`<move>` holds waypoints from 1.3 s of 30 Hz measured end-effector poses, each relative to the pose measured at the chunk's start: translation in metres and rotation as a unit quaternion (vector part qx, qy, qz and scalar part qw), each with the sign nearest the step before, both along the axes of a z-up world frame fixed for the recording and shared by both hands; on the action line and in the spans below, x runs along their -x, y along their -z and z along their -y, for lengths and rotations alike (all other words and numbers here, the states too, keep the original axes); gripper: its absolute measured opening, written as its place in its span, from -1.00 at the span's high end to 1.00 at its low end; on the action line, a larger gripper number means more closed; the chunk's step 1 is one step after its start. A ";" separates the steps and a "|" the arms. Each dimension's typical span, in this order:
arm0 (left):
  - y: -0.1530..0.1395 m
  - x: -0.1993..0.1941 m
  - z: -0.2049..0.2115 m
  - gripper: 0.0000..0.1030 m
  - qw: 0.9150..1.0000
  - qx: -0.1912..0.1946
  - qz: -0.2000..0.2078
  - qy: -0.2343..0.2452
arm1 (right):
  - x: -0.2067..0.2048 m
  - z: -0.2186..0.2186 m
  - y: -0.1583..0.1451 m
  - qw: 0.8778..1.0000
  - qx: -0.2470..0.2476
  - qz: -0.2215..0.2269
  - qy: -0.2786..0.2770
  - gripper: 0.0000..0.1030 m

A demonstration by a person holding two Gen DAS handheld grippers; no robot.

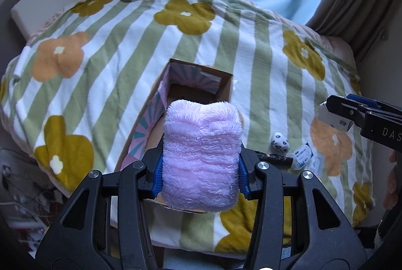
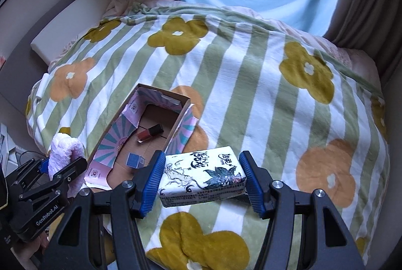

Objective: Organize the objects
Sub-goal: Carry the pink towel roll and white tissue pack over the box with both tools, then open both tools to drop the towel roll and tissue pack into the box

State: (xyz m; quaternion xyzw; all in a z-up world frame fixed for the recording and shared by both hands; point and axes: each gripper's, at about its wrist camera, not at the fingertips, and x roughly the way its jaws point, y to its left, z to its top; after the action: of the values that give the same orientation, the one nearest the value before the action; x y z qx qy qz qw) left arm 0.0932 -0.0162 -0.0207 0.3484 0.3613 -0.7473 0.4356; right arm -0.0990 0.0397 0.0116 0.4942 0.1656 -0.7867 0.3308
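Pink fluffy towel [image 1: 201, 157] sits clamped in my left fingers [image 1: 160, 169] above the cardboard box [image 2: 105, 142] on the bed [image 2: 251, 94], while my right fingers [image 2: 248, 182] pinch the tissue pack [image 2: 203, 175] at the box's four o'clock.

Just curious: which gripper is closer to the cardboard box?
Left. The left gripper, holding a pink towel, hangs over the box; the right gripper is beside it.

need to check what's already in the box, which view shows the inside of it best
The right wrist view: the cardboard box lies open, showing a red bottle and a blue cube. In the left wrist view the pink towel hides most of the interior.
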 end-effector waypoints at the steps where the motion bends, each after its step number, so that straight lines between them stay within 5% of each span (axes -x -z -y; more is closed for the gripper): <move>1: 0.004 -0.006 0.003 0.18 1.000 -0.005 0.002 -0.011 | 0.001 0.009 0.002 1.000 -0.001 0.002 -0.012 -0.10; 12: 0.064 -0.025 0.025 0.18 0.993 -0.073 0.007 -0.093 | 0.015 0.110 0.044 0.993 -0.030 0.027 -0.114 -0.10; 28: 0.171 0.015 0.052 0.18 0.980 -0.155 0.008 -0.123 | 0.040 0.230 0.171 0.976 -0.076 0.069 -0.191 -0.10; 39: 0.187 0.014 0.054 0.18 0.975 -0.165 0.008 -0.151 | 0.043 0.251 0.208 0.970 -0.095 0.090 -0.206 -0.10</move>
State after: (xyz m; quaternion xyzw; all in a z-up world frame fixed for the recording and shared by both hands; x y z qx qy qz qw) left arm 0.0787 -0.0701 -0.2077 0.3625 0.5244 -0.6003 0.4829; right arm -0.1419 -0.2115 -0.1966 0.5475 0.3070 -0.6344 0.4512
